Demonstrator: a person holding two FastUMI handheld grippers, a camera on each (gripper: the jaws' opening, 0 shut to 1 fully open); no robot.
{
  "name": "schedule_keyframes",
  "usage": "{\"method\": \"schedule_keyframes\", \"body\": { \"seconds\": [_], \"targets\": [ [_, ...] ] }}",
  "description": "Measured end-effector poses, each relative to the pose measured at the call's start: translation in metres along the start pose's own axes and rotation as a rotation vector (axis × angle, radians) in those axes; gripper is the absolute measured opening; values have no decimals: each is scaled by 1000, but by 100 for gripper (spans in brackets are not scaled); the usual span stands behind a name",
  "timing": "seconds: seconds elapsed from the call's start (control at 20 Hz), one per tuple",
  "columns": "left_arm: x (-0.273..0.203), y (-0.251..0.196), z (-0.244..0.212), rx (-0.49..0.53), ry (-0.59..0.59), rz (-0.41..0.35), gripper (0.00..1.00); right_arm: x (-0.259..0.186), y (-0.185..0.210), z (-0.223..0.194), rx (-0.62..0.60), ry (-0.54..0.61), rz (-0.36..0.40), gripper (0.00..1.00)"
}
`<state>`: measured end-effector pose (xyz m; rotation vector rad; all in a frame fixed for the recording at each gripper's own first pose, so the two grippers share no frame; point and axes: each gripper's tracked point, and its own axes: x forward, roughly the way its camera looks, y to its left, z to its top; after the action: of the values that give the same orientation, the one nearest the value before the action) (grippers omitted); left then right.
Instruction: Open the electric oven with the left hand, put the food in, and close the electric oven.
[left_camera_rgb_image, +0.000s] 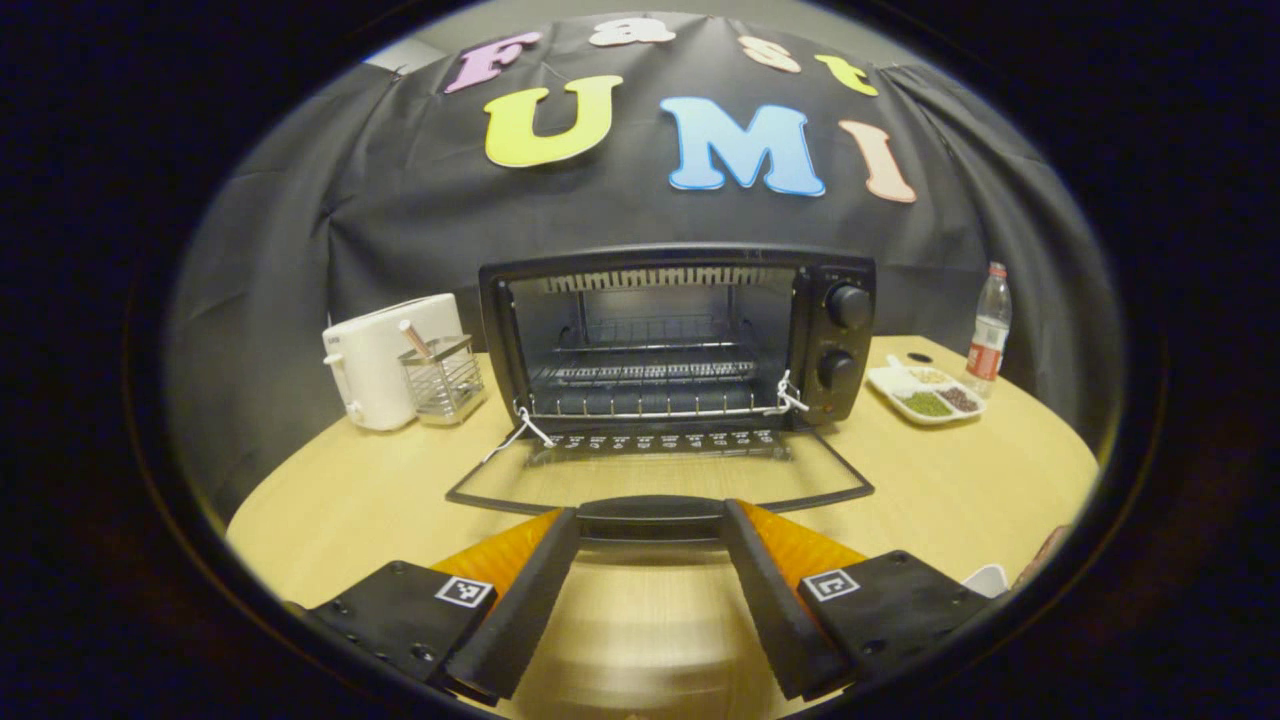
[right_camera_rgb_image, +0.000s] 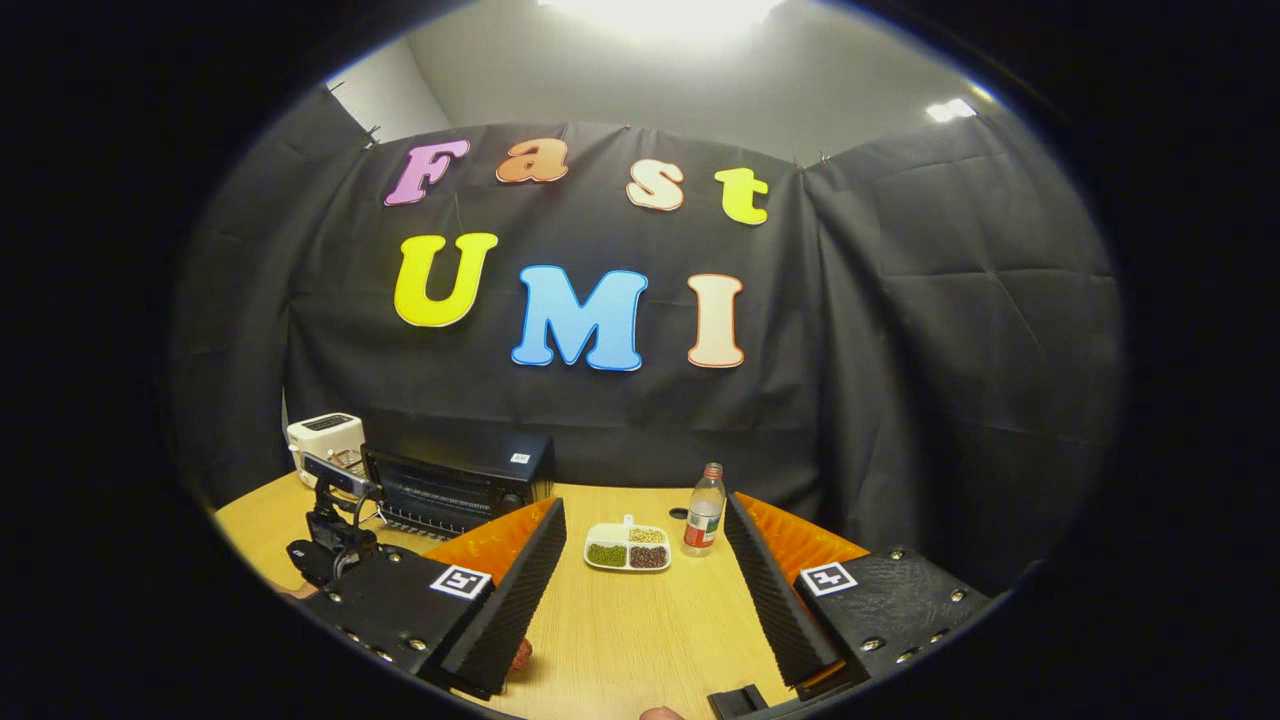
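Left gripper (left_camera_rgb_image: 650, 520) spread wide at the lowered oven door (left_camera_rgb_image: 660, 480); right gripper (right_camera_rgb_image: 645, 545), also spread, faces a snack tray (right_camera_rgb_image: 628, 548).

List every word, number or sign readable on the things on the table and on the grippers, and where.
No text can be read.
oven knob panel: marks too small.
bottle label: blurred.
toaster front: mark too small.
left gripper and right gripper: square coded tags, no words.

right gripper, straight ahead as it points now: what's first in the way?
Probably the white divided dish of beans, lying between the right gripper fingers' lines, with the water bottle just right of it. Bare table comes before them; depth is unclear.
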<state>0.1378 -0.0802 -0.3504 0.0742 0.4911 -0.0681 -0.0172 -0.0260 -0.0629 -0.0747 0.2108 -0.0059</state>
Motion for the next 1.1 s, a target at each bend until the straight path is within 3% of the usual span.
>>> {"method": "schedule_keyframes", "body": {
  "seconds": [0.15,0.2,0.5,0.9,1.1],
  "targets": [
    [-19,-1,5,-8,-16,11,100,-1,-2,-8,8,14,31,96],
    [-29,0,12,-11,-31,16,97,-1,-1,-12,16,20,45,96],
    [-99,9,96,-26,-196,33,96,13,5,-41,94,94,136,96],
    [-200,33,183,-51,-375,76,100,30,46,-109,154,289,310,97],
    [-240,52,205,-69,-429,117,91,30,74,-141,216,414,400,97]
  ]
}}
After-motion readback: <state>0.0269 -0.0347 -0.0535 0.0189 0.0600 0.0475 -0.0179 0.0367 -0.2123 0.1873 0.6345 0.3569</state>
